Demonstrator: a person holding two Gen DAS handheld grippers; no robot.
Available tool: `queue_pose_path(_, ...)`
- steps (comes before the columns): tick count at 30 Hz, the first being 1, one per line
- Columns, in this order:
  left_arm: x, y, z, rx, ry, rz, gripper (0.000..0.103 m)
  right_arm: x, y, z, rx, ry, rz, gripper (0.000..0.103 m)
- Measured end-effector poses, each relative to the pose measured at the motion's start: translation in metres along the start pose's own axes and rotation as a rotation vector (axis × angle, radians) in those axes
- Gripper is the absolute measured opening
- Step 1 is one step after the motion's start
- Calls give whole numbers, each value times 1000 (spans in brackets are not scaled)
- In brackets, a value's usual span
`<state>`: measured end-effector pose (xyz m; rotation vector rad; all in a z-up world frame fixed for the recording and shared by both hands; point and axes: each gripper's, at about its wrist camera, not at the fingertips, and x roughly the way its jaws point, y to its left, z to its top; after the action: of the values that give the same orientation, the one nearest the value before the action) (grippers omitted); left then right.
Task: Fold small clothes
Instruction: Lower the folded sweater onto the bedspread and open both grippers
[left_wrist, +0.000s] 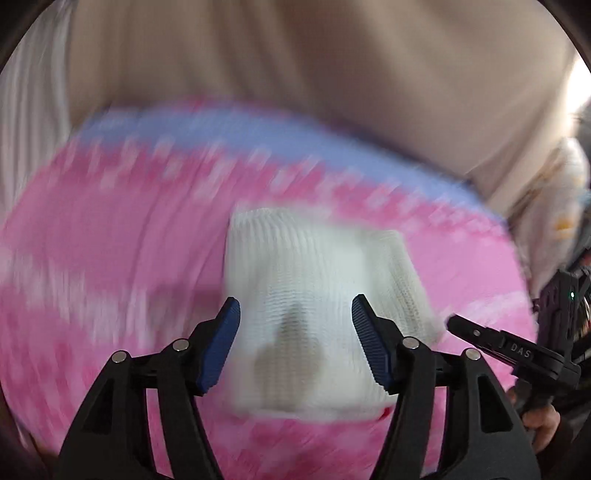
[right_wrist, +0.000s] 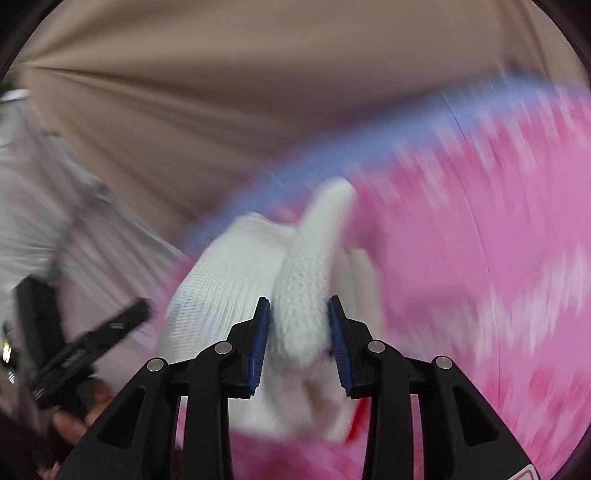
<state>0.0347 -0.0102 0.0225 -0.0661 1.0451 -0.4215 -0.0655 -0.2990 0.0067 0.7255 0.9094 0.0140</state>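
Socks (left_wrist: 314, 295), white and rib-knit, are lying doubled over on a pink blanket (left_wrist: 92, 258) with a lilac-blue edge, itself spread over beige sheeting (left_wrist: 332, 55); the soft blanket seems to be serving as the folding surface. Right gripper (right_wrist: 298, 332) is pinching a raised ridge of the knit between its blue ribbed pads, probably keeping the fold from springing apart. Left gripper (left_wrist: 295, 336) is hovering over the bundle with jaws spread wide, nothing pressed between them, likely freeing itself for another hold. Blur is smearing finer detail.
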Motion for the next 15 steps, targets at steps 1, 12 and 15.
queue_pose_path(1,6,15,-11,-43,34,9,61,18,-17,-13,48,62,-54,30)
queue_pose_path(12,32,65,8,-258,122,-196,92,56,-22,-44,113,176,-18,70)
queue_pose_path(15,64,71,-8,-293,271,-290,82,84,-17,-59,141,252,39,70)
